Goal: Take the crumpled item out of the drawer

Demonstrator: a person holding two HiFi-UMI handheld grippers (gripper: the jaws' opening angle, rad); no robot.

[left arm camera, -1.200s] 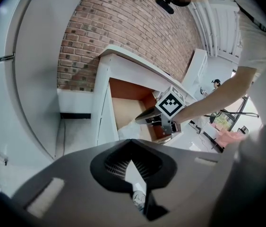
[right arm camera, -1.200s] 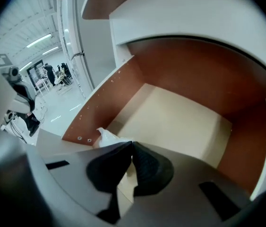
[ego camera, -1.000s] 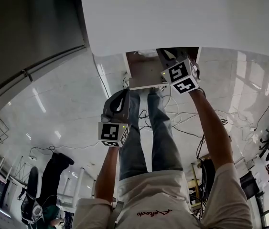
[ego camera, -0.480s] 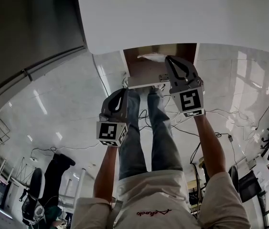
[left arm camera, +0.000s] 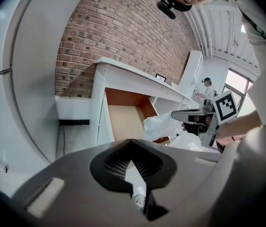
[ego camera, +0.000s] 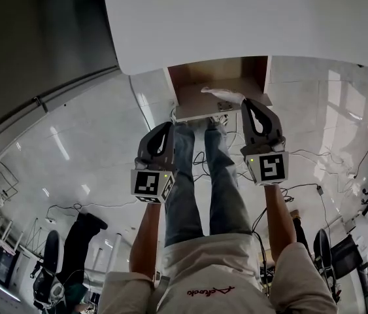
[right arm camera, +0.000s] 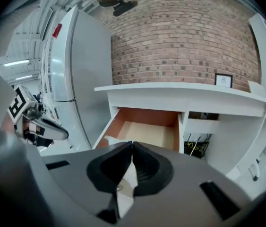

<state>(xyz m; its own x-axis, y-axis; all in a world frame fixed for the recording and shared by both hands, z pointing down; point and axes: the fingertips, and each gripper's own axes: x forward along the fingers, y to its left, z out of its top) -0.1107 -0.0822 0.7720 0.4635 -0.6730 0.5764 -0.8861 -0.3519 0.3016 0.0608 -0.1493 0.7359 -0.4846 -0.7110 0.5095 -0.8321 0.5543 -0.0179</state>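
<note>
The crumpled white item (ego camera: pixel 221 95) hangs over the front edge of the open wooden drawer (ego camera: pixel 190 100), under the white counter. My right gripper (ego camera: pixel 250 104) is shut on it, just in front of the drawer. In the right gripper view the white sheet (right arm camera: pixel 127 179) shows between the closed jaws, with the drawer (right arm camera: pixel 151 132) beyond. The left gripper view shows the crumpled item (left arm camera: pixel 160 126) dangling from the right gripper (left arm camera: pixel 182 114) beside the drawer (left arm camera: pixel 123 122). My left gripper (ego camera: pixel 165 128) is shut and holds nothing, lower left of the drawer, above the floor.
A white counter (ego camera: pixel 249 18) spans the top above the drawer, against a brick wall (right arm camera: pixel 180 41). A tall white fridge (right arm camera: pixel 83 70) stands to the left. Cables (ego camera: pixel 249 156) lie on the glossy floor by the person's legs (ego camera: pixel 200 182). Open shelving (right arm camera: pixel 218 136) sits right of the drawer.
My right gripper has drawn back out of the drawer toward the person, bringing the crumpled item to the drawer's front edge. The left gripper has barely moved.
</note>
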